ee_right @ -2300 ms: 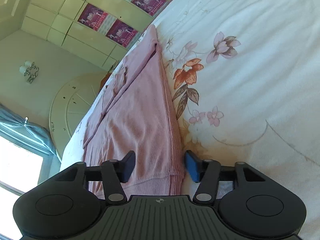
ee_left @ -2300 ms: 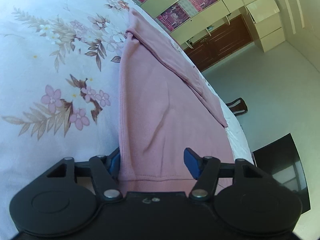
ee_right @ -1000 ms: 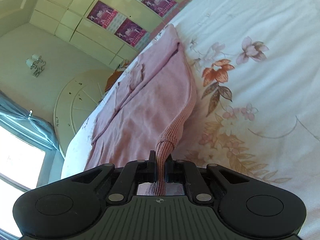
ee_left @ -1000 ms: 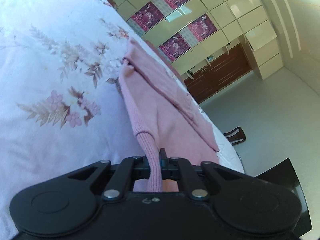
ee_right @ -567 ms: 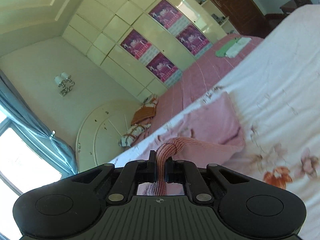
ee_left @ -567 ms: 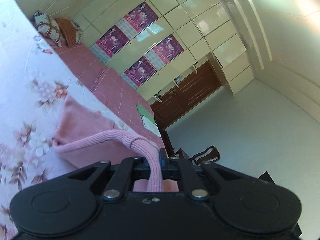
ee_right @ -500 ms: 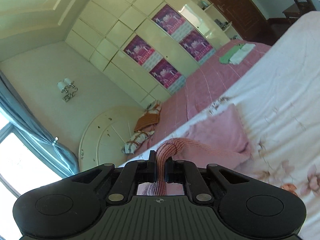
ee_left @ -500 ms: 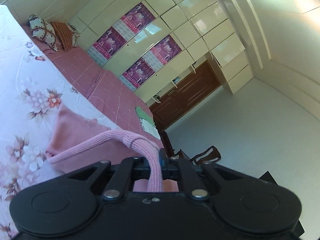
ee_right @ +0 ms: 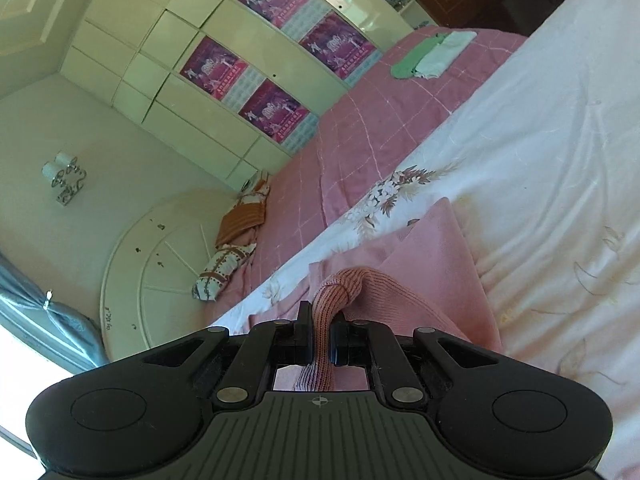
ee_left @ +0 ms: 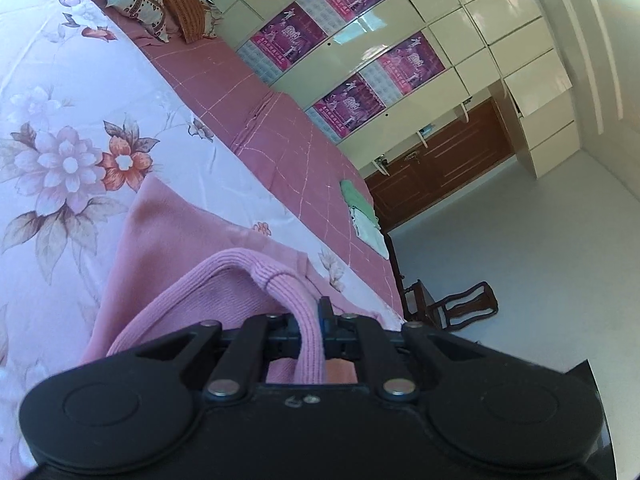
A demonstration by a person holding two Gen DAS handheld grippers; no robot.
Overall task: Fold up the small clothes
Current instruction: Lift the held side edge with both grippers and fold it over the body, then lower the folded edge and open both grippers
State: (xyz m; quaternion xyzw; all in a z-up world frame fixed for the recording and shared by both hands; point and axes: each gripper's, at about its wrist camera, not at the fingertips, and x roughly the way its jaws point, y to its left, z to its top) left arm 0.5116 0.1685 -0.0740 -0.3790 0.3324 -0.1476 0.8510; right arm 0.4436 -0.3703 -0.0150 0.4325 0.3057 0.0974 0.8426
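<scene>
Left wrist view, left to right: floral sheet point(ee_left: 60, 184) fills the left side, with a pink garment point(ee_left: 168, 240) lying on it low in the frame. Its ribbed hem loops up off the bed and runs into the left gripper point(ee_left: 316, 320), jaws pinched together on that ribbed edge. Behind the sheet is a pink checked bedspread point(ee_left: 256, 120) with two pillows point(ee_left: 160, 4) at the far top and a small green and white folded pile point(ee_left: 364, 220) near its right edge. Right of the bed: cream cabinets with purple posters point(ee_left: 348, 80), brown wooden doors point(ee_left: 440, 168), a dark chair point(ee_left: 452, 304) on pale floor. Only this view shows the chair and the open floor.

Right wrist view, left to right: bright window with blue curtain point(ee_right: 44, 320) at the far left, wall lamp point(ee_right: 64, 180), round cream headboard point(ee_right: 160, 272), then pillows point(ee_right: 236, 236) against it. None of these, apart from the pillows, show in the left view. Centre: right gripper point(ee_right: 320, 336) clamped on a bunched ribbed hem of the same pink garment point(ee_right: 436, 256), which spreads flat on the floral sheet point(ee_right: 540, 184) ahead and to the right. Pink checked bedspread point(ee_right: 380, 128) lies beyond, green and white pile point(ee_right: 432, 54) at upper right, posters point(ee_right: 276, 56) on the cabinets above.

Both hems are lifted off the bed, with the body of the garment folded under and resting on the sheet.
</scene>
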